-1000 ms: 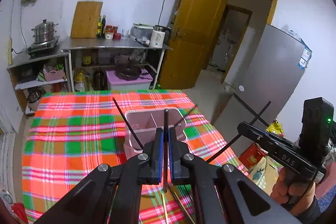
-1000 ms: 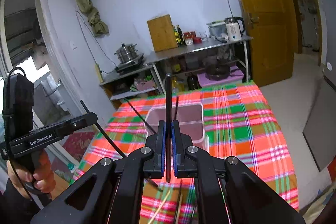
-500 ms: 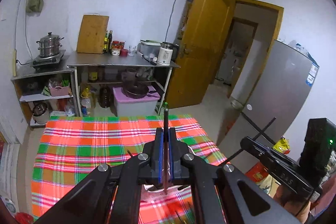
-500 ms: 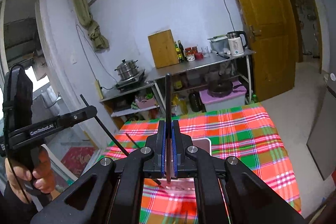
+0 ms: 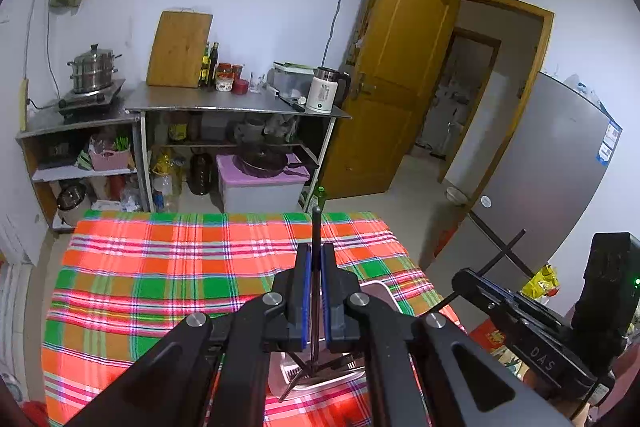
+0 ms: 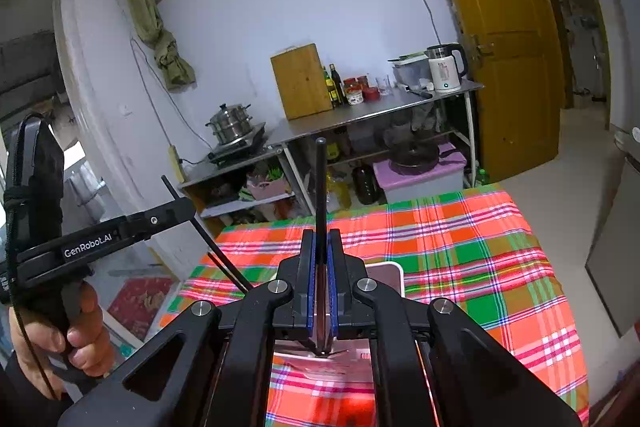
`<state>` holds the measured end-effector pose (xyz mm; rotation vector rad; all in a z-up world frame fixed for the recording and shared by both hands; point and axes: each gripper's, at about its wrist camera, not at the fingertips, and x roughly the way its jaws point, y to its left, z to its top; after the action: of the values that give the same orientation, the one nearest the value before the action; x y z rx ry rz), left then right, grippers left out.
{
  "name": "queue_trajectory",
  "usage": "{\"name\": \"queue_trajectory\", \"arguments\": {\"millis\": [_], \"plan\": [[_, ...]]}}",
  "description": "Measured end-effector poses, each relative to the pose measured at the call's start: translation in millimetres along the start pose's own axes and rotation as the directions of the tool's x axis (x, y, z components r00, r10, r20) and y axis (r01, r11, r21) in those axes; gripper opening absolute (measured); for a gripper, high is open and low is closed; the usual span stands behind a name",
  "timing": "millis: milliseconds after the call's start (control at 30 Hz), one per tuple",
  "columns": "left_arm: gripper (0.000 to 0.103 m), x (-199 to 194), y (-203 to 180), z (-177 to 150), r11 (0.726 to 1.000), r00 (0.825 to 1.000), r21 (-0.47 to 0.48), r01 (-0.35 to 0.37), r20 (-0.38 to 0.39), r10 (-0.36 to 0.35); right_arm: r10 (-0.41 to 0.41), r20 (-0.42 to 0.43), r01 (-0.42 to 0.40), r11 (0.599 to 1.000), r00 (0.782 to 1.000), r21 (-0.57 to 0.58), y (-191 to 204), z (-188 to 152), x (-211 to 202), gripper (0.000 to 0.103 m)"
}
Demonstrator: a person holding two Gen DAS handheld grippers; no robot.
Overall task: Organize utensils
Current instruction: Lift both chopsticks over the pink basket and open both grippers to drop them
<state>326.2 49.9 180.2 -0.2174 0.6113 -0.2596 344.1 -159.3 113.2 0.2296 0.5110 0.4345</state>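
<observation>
My left gripper (image 5: 315, 251) is shut on a black chopstick (image 5: 316, 227) held upright, its lower end inside the pale pink utensil box (image 5: 382, 293) on the plaid table. My right gripper (image 6: 321, 237) is shut on another black chopstick (image 6: 320, 179), also upright, its lower end over the same box (image 6: 384, 273). More black chopsticks (image 5: 294, 383) lean in the box below the left fingers. The right gripper also shows in the left wrist view (image 5: 496, 259) at right, the left gripper in the right wrist view (image 6: 188, 201) at left.
The table has a red and green plaid cloth (image 5: 160, 267). Behind it stand a steel counter (image 5: 236, 105) with a kettle, jars and cutting board, a shelf with a steamer pot (image 5: 94, 69), a yellow door (image 5: 400, 67) and a grey fridge (image 5: 540, 187).
Both grippers have tilted up and drawn closer over the box, each still holding its chopstick; the box has dropped to the bottom of both views, mostly hidden behind the fingers.
</observation>
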Motion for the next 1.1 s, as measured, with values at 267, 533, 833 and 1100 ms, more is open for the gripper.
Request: {"name": "queue_trajectory", "arguments": {"millis": [267,533,833,1100], "plan": [[0.004,23.4,17.5,-22.0,0.999,0.999,-0.039,0.002,-0.045,-0.004,-0.008,-0.041,0.007,1.000,0.999,-0.019,3.1,-18.6,21.2,0.005],[0.004,26.6,27.3,-36.1,0.998,0.998,-0.064,0.011,-0.061,-0.014,-0.013,-0.053,0.011,0.999,0.999,-0.033,1.7,-25.2,25.3,0.005],[0.004,16.9,23.1,-38.3,0.999,0.999,-0.043,0.024,-0.042,-0.026,-0.035,-0.008,0.034,0.996,0.999,-0.087,16.4,-27.0,22.1,0.005],[0.005,6.5,34.4,-43.8,0.996,0.999,-0.081,0.026,-0.038,-0.029,-0.004,-0.086,-0.001,0.998,0.996,-0.060,12.0,-40.7,31.3,0.007]]}}
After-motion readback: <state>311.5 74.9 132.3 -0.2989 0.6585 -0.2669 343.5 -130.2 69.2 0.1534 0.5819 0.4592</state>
